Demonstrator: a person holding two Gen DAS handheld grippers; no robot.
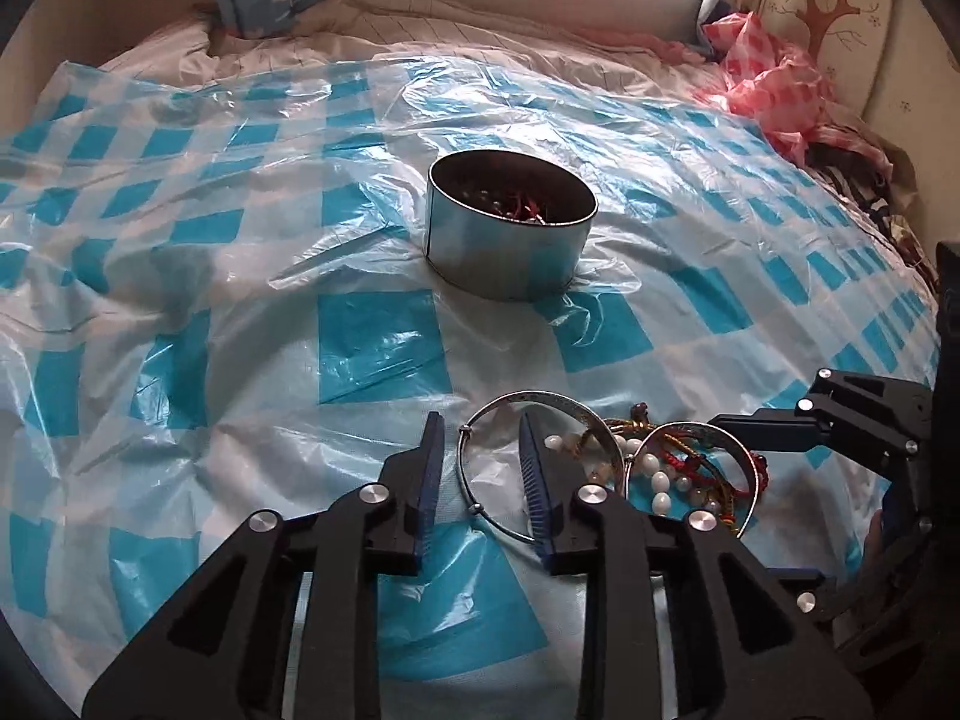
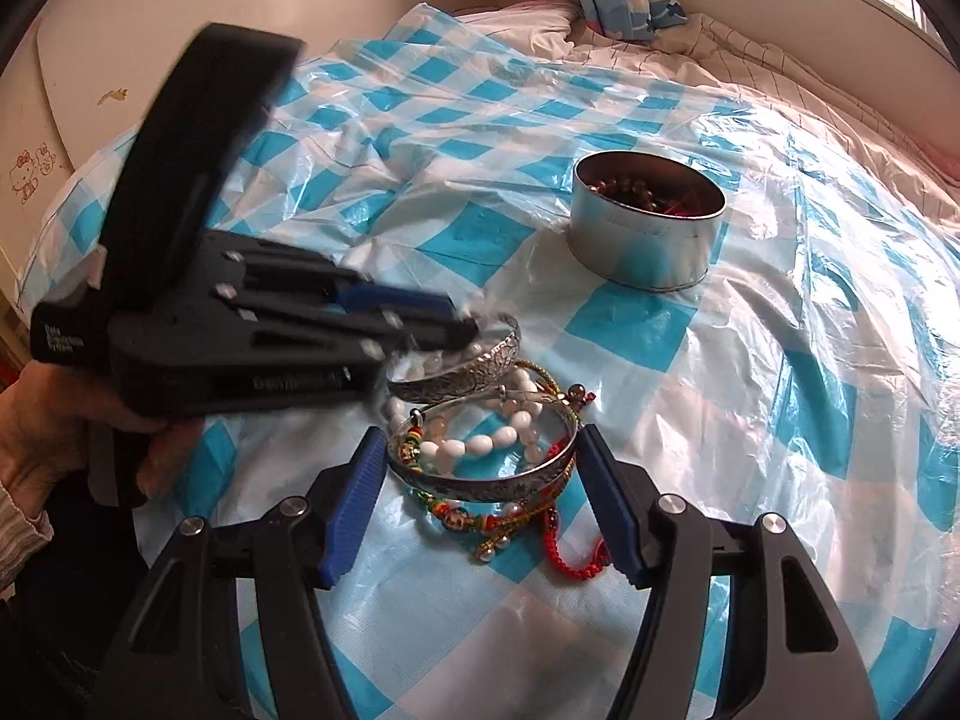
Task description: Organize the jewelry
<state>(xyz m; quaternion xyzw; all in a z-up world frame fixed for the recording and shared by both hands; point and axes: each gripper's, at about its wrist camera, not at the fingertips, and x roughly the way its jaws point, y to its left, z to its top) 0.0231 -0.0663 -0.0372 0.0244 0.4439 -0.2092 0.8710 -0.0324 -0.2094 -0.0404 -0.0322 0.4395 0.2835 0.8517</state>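
here, a tangle of jewelry (image 2: 486, 456) on the blue-checked plastic sheet (image 1: 384, 348): silver bangles, white beads, red and multicoloured cords. more inside the round tin (image 1: 510, 228) farther back. left gripper (image 1: 483, 438) parted around a thin bangle's rim, not pinching; right gripper (image 2: 480, 450) spread wide astride another bangle.

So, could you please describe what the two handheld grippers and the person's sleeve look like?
Both the left gripper and the right gripper are matte black frames with silver round rivets and ribbed blue finger pads. The left one bears small white lettering. The hand wears a light ribbed knit cuff.
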